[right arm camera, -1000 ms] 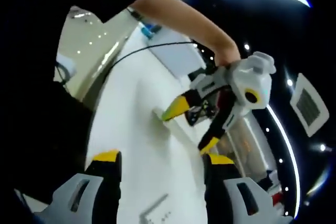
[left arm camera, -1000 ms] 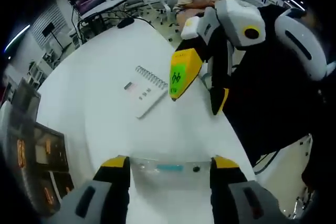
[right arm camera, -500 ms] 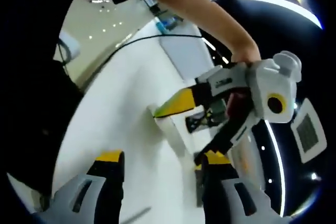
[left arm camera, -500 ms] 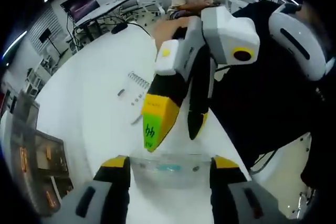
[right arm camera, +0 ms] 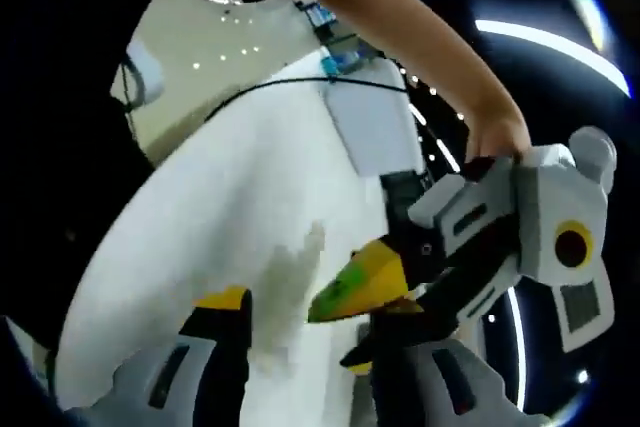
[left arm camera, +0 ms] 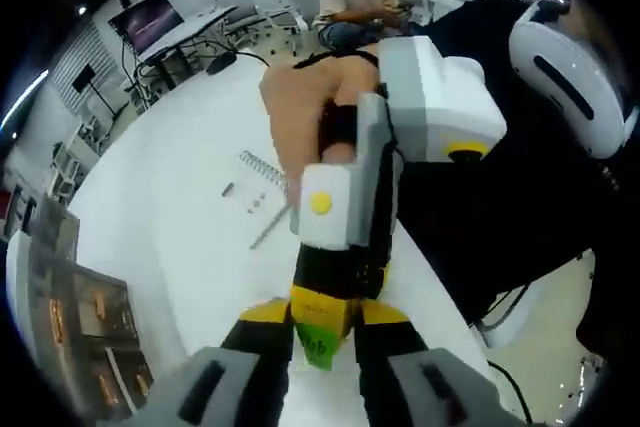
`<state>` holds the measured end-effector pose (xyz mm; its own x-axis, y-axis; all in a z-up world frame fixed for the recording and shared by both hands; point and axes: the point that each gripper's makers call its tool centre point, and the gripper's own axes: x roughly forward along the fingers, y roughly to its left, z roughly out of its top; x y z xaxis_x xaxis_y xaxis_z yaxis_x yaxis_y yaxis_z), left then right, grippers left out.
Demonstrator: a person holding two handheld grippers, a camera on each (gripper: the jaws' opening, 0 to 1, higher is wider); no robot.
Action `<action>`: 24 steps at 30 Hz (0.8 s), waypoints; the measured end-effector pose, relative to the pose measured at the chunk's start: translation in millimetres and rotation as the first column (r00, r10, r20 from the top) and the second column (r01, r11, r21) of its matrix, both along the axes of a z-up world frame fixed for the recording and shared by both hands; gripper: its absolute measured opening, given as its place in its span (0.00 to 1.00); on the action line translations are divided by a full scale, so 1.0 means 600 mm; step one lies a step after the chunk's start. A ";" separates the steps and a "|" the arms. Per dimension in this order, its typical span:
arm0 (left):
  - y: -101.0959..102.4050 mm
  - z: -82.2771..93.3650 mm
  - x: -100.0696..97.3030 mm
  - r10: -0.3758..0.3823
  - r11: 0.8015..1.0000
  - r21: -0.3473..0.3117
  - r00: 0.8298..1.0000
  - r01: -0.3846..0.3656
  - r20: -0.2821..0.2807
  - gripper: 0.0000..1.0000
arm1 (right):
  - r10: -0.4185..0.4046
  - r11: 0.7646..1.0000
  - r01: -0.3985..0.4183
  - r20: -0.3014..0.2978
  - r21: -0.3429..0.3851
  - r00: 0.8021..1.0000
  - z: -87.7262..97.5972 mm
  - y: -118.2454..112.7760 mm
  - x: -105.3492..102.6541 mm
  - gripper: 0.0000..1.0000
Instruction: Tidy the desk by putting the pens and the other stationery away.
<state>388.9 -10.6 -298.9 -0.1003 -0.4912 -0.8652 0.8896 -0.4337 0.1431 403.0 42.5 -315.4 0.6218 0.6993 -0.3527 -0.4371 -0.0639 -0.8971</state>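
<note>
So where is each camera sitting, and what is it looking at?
Left gripper view: rides on the left gripper, looking along its jaws over the white desk at a spiral notebook; the right gripper and the hand holding it reach in between the jaws.
Right gripper view: rides on the right gripper, tilted, facing the desk; the left gripper and a forearm show.
Shared: the desk, and each view sees the other gripper.
</note>
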 end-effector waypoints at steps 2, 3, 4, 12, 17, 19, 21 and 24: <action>0.012 -0.013 0.000 0.027 0.998 0.052 0.999 -0.025 -0.043 0.25 | 0.041 0.994 -0.033 0.080 -0.104 0.996 -0.013 0.002 0.020 0.09; 0.012 -0.012 0.003 0.022 0.999 0.047 0.999 -0.021 -0.030 0.27 | 0.039 0.992 -0.032 0.055 -0.118 0.998 -0.024 0.003 0.024 0.09; 0.013 -0.011 0.006 0.018 0.999 0.042 1.000 -0.017 -0.018 0.24 | 0.036 0.991 -0.032 0.030 -0.132 0.999 -0.036 0.005 0.028 0.08; 0.017 0.009 0.025 0.045 0.999 -0.017 0.999 -0.045 0.004 0.25 | 0.012 0.989 -0.002 0.069 -0.146 0.998 -0.040 0.006 0.042 0.08; 0.020 -0.001 0.021 0.052 0.999 -0.009 0.999 -0.052 0.000 0.26 | 0.010 0.991 -0.001 0.065 -0.132 0.998 -0.039 0.007 0.037 0.09; 0.019 -0.003 0.020 0.055 0.998 -0.012 0.998 -0.055 0.001 0.27 | -0.003 0.993 0.010 0.061 -0.116 0.998 -0.037 0.001 0.037 0.08; 0.019 -0.003 0.020 0.062 0.998 -0.021 0.998 -0.062 0.003 0.27 | -0.018 0.995 0.024 0.057 -0.100 0.998 -0.035 -0.006 0.037 0.08; 0.017 0.002 0.021 0.080 0.996 -0.051 0.997 -0.080 0.011 0.30 | -0.041 0.997 0.044 0.049 -0.064 0.998 -0.025 -0.017 0.031 0.08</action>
<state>401.5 -0.5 -297.9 -0.0478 -0.5402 -0.8402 0.9191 -0.3532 0.1748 421.7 32.6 -330.1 0.6673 0.6486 -0.3660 -0.3976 -0.1053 -0.9115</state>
